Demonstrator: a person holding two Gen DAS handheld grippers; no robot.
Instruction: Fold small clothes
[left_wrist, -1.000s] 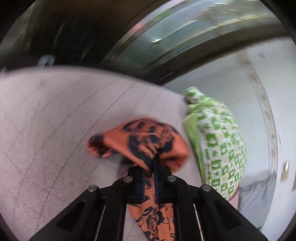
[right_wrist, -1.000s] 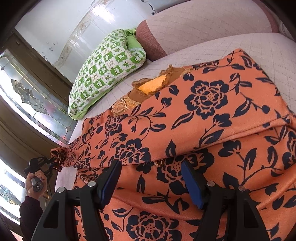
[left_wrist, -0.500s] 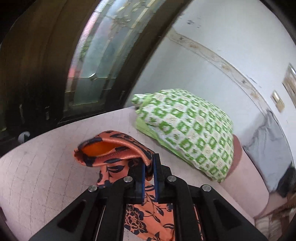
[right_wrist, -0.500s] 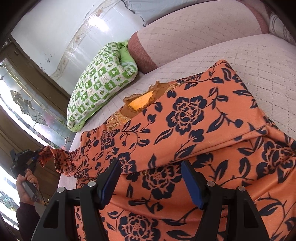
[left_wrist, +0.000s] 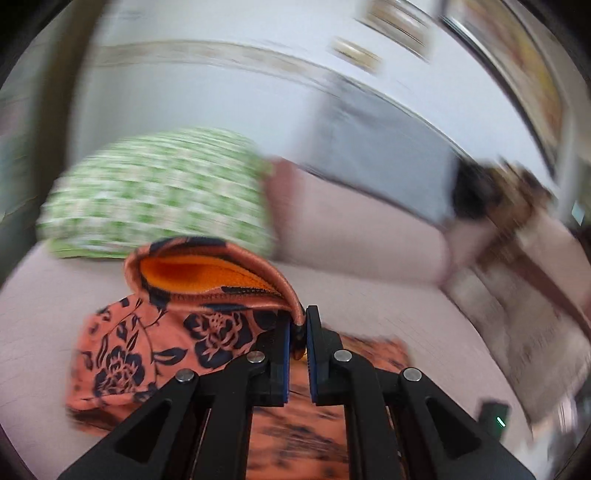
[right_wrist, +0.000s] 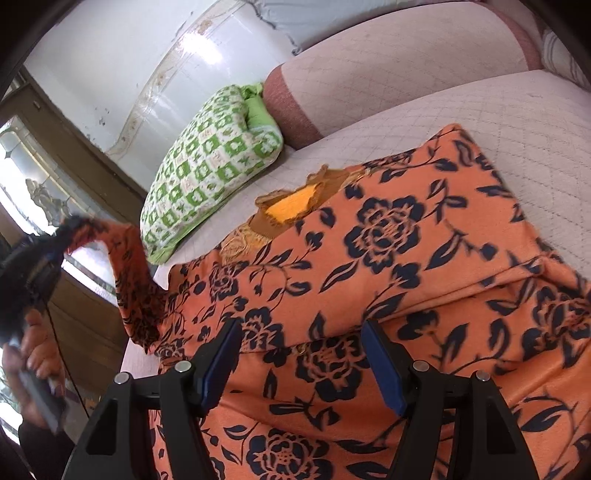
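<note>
An orange garment with a dark blue flower print (right_wrist: 388, 258) lies spread on a pale quilted bed (right_wrist: 517, 107). My left gripper (left_wrist: 297, 332) is shut on the cuff of its sleeve (left_wrist: 207, 273), lifted so the orange lining shows. In the right wrist view that sleeve (right_wrist: 129, 273) hangs raised at the left, with the left gripper (right_wrist: 33, 266) holding its end. My right gripper (right_wrist: 301, 332) is open, just above the garment's body, with nothing between its pads.
A green and white checked pillow (right_wrist: 207, 162) lies at the head of the bed, beside a pink bolster (right_wrist: 388, 70). A white wall (right_wrist: 155, 48) and a dark-framed glass door (right_wrist: 37, 184) stand behind. The left wrist view is blurred by motion.
My left gripper has lifted the sleeve higher and swung toward the garment's body, its view turning right across the pillow. My right gripper stays open over the garment.
</note>
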